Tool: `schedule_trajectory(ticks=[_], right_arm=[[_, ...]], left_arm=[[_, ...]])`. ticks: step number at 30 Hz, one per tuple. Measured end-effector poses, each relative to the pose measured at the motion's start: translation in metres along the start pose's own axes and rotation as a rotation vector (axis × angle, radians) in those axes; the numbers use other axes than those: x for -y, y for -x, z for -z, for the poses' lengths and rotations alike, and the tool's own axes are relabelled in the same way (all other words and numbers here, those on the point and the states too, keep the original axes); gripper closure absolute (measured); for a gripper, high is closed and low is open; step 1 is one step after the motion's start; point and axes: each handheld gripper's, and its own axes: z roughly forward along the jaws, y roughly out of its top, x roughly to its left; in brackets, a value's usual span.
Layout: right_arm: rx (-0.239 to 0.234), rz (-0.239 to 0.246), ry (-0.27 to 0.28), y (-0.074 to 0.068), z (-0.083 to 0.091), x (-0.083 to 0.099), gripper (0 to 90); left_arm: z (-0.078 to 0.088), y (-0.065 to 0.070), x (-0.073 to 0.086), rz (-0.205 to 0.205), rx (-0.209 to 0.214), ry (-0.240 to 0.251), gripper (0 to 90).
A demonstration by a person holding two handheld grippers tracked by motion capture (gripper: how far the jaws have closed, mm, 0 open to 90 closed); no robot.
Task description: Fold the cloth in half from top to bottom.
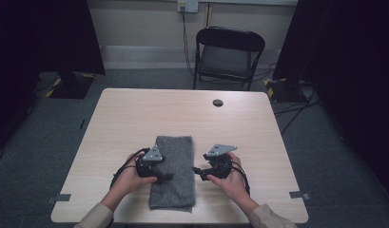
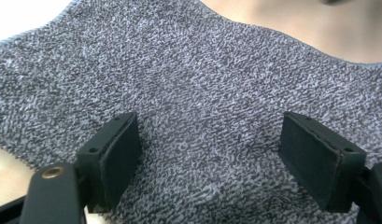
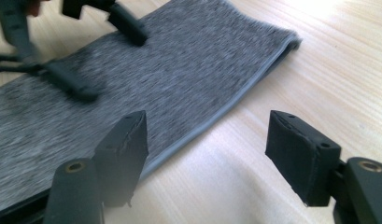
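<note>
A folded grey towel [image 1: 173, 171] lies lengthwise on the near middle of the wooden table [image 1: 135, 114]. My left gripper [image 1: 167, 173] reaches over the towel's left half from the left, with its jaws open. In the left gripper view, the gripper [image 2: 209, 149] hovers close over the towel [image 2: 202, 84] with its pads spread wide and gripping nothing. My right gripper [image 1: 199, 173] is just off the towel's right edge, open and pointing at it. In the right gripper view, the gripper [image 3: 207, 149] straddles the towel's [image 3: 156, 79] folded edge above bare wood, and the left gripper [image 3: 109, 58] shows beyond.
A black folding chair [image 1: 228, 52] stands behind the table's far side. A round cable hole [image 1: 218, 102] sits near the far edge of the tabletop. Dark stands and cables flank the table on the carpet. Bare wood surrounds the towel.
</note>
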Motion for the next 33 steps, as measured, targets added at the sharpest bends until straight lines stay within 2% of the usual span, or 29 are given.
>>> schedule_trajectory(ticks=[3,5,6,8,11,14,17,19,21,22,24,26,27,29,32,33], right_arm=[[-0.007,-0.01,0.003,-0.002,0.0,0.003,29.3],[-0.008,-0.013,0.004,-0.003,-0.001,0.003,29.3],[-0.007,-0.017,0.007,-0.003,-0.001,0.003,29.4],[-0.005,-0.02,0.009,-0.002,-0.004,0.001,29.9],[-0.009,-0.03,0.01,-0.001,-0.008,-0.002,30.8],[-0.008,-0.033,0.012,0.003,-0.019,-0.011,32.4],[-0.003,-0.039,0.018,0.006,-0.026,-0.017,33.9],[0.011,-0.048,0.02,0.012,-0.035,-0.023,36.9],[0.012,-0.053,0.02,0.013,-0.039,-0.024,37.6],[0.015,-0.051,0.012,0.017,-0.045,-0.026,41.1],[0.019,-0.052,0.008,0.017,-0.047,-0.026,41.3],[0.023,-0.059,0.001,0.019,-0.053,-0.024,42.0],[0.027,-0.059,-0.004,0.018,-0.055,-0.023,42.6],[0.027,-0.054,-0.011,0.018,-0.057,-0.02,44.2],[0.028,-0.054,-0.023,0.02,-0.06,-0.016,43.7],[0.032,-0.06,-0.02,0.02,-0.06,-0.016,42.4]], left_arm=[[0.007,0.018,0.003,-0.019,0.03,-0.026,20.1],[0.013,0.023,0.003,-0.029,0.04,-0.03,20.2],[0.016,0.022,0.003,-0.019,0.042,-0.014,20.7],[0.022,0.015,0.001,0.026,0.016,0.03,21.1],[0.028,-0.006,-0.003,0.054,-0.077,0.044,22.5],[0.028,-0.029,-0.003,0.12,-0.132,0.084,24.2],[0.025,-0.047,-0.002,0.145,-0.18,0.088,26.6],[0.019,-0.059,-0.001,0.154,-0.177,0.092,30.9],[0.016,-0.062,-0.001,0.152,-0.18,0.081,32.7],[0.013,-0.066,-0.001,0.142,-0.184,0.068,39.8],[0.011,-0.067,-0.001,0.137,-0.187,0.057,39.7],[0.009,-0.068,0.001,0.124,-0.184,0.035,45.6],[0.007,-0.068,0.001,0.128,-0.184,0.023,45.6],[0.006,-0.068,0.002,0.152,-0.173,0.032,47.5],[0.006,-0.069,0.001,0.147,-0.174,0.02,47.4],[0.007,-0.069,0.0,0.149,-0.186,0.012,45.9]])
